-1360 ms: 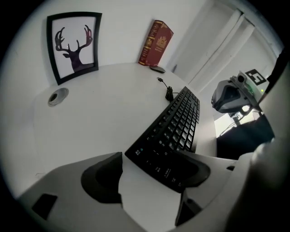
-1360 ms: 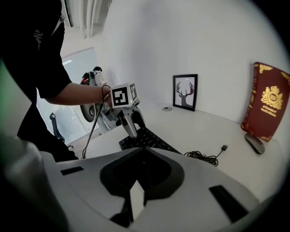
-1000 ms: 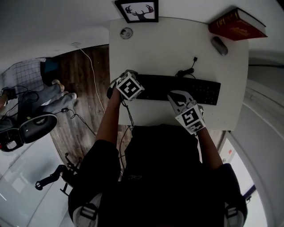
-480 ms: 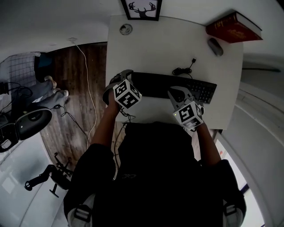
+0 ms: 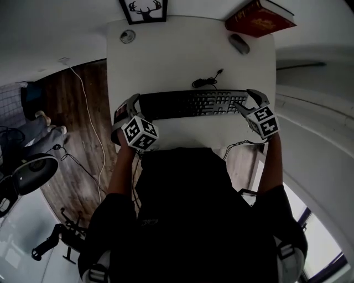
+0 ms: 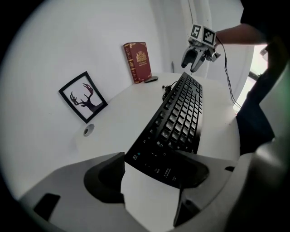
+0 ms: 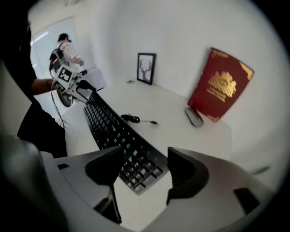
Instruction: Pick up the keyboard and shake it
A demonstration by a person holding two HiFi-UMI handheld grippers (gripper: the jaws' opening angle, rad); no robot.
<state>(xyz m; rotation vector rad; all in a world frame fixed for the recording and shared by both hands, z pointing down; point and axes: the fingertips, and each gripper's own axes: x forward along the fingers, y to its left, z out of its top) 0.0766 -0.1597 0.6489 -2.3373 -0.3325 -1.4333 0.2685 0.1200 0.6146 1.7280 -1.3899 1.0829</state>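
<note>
A black keyboard (image 5: pixel 191 103) lies across the white desk (image 5: pixel 177 55), its cable (image 5: pixel 207 82) coiled behind it. My left gripper (image 5: pixel 126 110) is at the keyboard's left end. In the left gripper view the keyboard (image 6: pixel 179 118) fills the gap of the left gripper (image 6: pixel 149 172), and both pads meet its edges. My right gripper (image 5: pixel 249 102) is at the right end. Its jaws are opening, and in the right gripper view the keyboard's corner (image 7: pixel 140 167) sits between them with a sliver of desk showing beside the right jaw.
A red book (image 5: pixel 257 19) leans against the wall at the far right, with a grey mouse (image 5: pixel 239 43) before it. A framed deer picture (image 5: pixel 142 9) and a round desk grommet (image 5: pixel 128 36) are at the far left. The desk edges lie close beside both grippers.
My right gripper has moved from the keyboard's front edge to its right end and opened. The left gripper stays at the left end. The head view has shifted.
</note>
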